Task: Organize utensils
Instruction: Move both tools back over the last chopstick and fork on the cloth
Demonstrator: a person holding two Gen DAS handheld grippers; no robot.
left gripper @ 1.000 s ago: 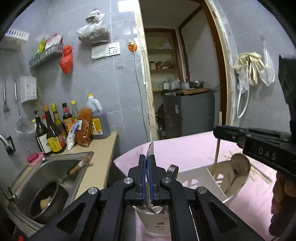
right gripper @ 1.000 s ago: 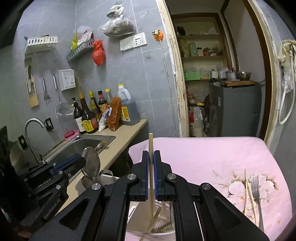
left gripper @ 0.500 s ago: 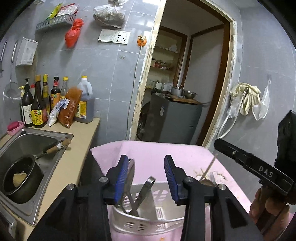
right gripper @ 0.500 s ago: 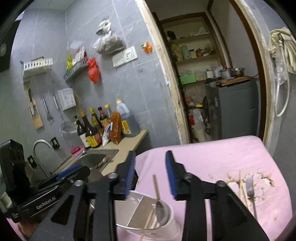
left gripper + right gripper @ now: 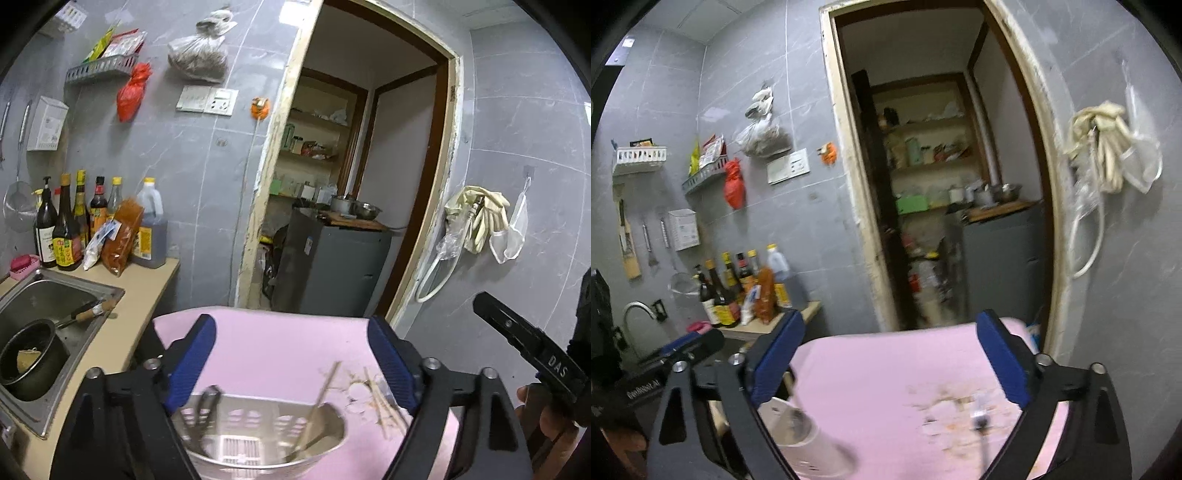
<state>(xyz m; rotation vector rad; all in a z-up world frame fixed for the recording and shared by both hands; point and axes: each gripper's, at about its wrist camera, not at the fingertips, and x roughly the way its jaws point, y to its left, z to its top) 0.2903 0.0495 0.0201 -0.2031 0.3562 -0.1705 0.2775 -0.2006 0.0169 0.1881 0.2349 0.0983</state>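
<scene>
Both grippers, left [image 5: 291, 354] and right [image 5: 890, 358], are held wide open and empty. More chopsticks [image 5: 380, 402] are seen beside the white holder [image 5: 258, 439]; they should be pinched slowly.

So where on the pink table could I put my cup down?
The far half of the pink tablecloth, from the doorway-side edge back to the white slotted utensil basket, is bare. It is crowded near the loose wooden chopsticks right of the basket. Both the left tongs and right tongs hang open above.
</scene>
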